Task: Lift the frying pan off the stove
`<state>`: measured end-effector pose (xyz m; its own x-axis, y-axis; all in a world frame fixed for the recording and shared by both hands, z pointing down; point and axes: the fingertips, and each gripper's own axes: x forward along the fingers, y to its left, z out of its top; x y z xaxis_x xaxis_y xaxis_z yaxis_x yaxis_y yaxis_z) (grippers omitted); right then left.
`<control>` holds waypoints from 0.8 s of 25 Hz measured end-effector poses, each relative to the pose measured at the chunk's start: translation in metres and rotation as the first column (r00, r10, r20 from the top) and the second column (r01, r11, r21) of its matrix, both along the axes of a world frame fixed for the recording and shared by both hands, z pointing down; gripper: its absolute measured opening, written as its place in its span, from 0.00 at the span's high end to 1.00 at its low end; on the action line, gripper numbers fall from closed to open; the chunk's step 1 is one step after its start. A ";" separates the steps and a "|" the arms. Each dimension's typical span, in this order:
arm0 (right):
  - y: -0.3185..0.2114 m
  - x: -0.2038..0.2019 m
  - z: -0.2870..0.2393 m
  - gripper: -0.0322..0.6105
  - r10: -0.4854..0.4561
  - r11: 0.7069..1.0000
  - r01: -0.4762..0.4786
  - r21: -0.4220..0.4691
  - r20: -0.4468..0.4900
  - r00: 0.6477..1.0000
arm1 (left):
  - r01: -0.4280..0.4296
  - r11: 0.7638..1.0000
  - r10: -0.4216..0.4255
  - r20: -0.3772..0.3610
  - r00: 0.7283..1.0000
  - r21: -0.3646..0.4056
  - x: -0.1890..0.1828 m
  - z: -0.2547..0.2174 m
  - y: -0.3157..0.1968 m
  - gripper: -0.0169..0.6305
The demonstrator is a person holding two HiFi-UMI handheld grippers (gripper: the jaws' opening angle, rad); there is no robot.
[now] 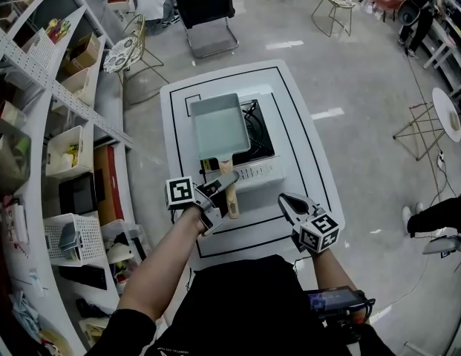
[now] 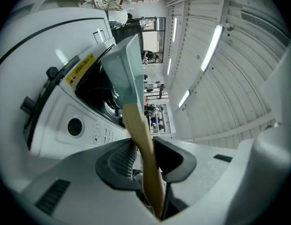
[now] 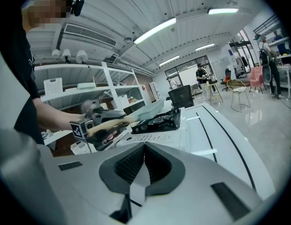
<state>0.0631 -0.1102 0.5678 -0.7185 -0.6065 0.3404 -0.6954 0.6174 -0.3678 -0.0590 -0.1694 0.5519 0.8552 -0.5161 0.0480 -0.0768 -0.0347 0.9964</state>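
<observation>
Left tool [image 1: 224, 191] is clamped on the wooden handle [image 1: 231, 197] of the frying pan [image 1: 219, 124], which hangs tilted just above the stove [image 1: 261, 136], apparently clear of the burner. Right tool [image 1: 289, 205] is closed, empty. Lift looks nearly done; carrying it clear remains.
</observation>
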 end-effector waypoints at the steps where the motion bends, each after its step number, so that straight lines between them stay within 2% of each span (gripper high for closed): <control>1: 0.000 -0.001 0.000 0.91 -0.003 1.000 0.003 0.001 -0.001 1.000 | 0.001 1.000 -0.001 -0.003 1.000 0.000 0.000 -0.001 0.001 0.80; 20: 0.005 -0.012 -0.003 0.91 -0.057 0.998 0.057 0.015 -0.010 0.998 | 0.044 0.999 -0.044 0.003 0.999 0.024 -0.025 -0.013 0.014 0.79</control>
